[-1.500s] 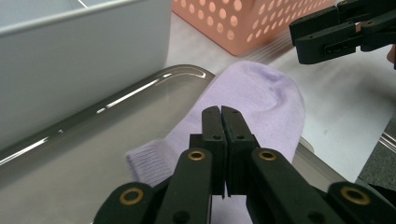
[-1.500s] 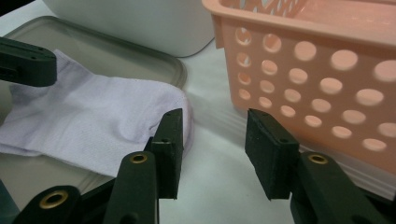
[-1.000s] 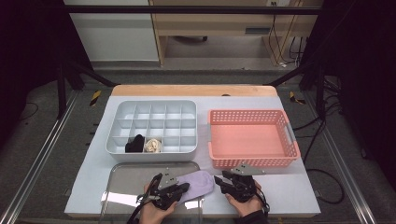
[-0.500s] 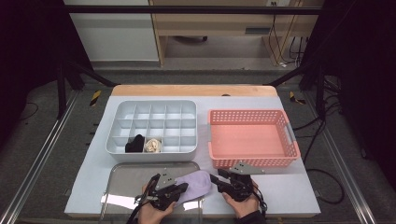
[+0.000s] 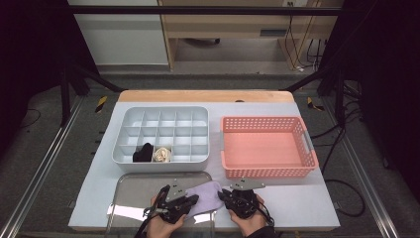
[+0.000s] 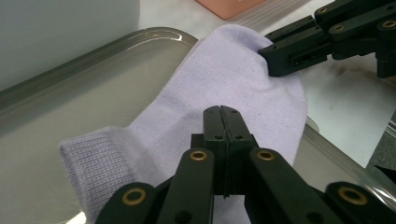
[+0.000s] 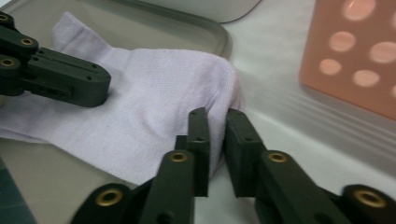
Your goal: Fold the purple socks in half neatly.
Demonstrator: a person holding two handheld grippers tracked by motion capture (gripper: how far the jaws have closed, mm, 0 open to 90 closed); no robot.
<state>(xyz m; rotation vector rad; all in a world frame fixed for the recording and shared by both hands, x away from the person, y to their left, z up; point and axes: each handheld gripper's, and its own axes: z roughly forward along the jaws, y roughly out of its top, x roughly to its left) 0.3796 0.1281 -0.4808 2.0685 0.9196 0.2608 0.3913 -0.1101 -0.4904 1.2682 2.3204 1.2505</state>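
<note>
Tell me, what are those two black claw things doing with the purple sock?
A person is handling a lilac sock with a hand-held gripper in each hand. The left hand-held gripper is clamped shut on the sock's middle. The right hand-held gripper has just been closing its jaws on the sock's edge, with cloth between them. The sock lies partly on a clear tray. Behind it stand a grey divided box with two rolled socks inside and an empty pink basket.

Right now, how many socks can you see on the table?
3. A lilac sock lies across the metal tray's right edge, between both grippers. A black one and a cream one sit balled in neighbouring front-row compartments of the grey organiser. More could be hidden.
</note>
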